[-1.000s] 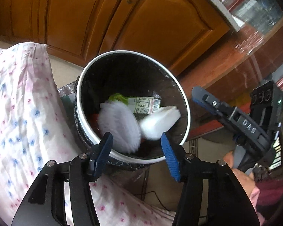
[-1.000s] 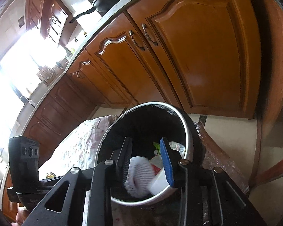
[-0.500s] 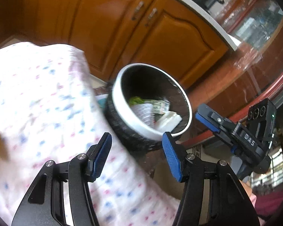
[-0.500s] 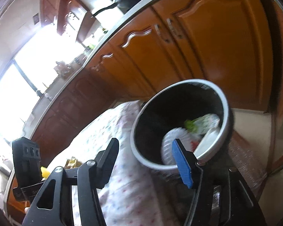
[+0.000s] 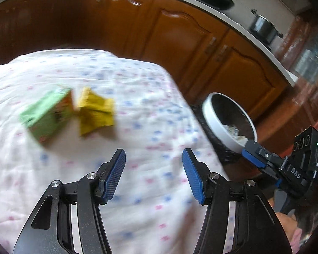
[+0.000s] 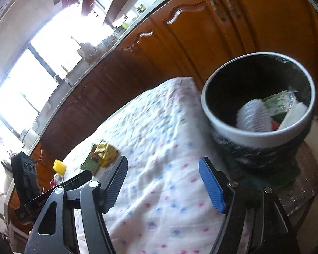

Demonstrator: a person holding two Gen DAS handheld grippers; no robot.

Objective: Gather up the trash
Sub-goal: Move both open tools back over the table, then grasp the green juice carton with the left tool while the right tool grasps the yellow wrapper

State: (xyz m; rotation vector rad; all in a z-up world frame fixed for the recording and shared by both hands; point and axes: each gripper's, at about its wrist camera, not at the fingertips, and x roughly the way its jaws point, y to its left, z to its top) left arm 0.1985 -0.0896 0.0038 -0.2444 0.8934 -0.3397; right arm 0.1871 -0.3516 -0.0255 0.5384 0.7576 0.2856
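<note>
While both grippers gape empty, green carton (image 5: 47, 116) lies mid-tablecloth (image 5: 137, 211)

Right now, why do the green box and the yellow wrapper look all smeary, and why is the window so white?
Left wrist view: the green box and yellow wrapper are smeared by motion blur, while the left tongs stay sharp. Right wrist view: the window is overexposed by daylight.

Two pieces of trash lie on the flowered cloth (image 5: 150, 114): one green carton (image 5: 45, 115) and one yellow wrapper (image 5: 95, 112), touching. One trash bin (image 6: 254, 135) stands past the cloth's edge, holding several discarded items, count unclear.
</note>
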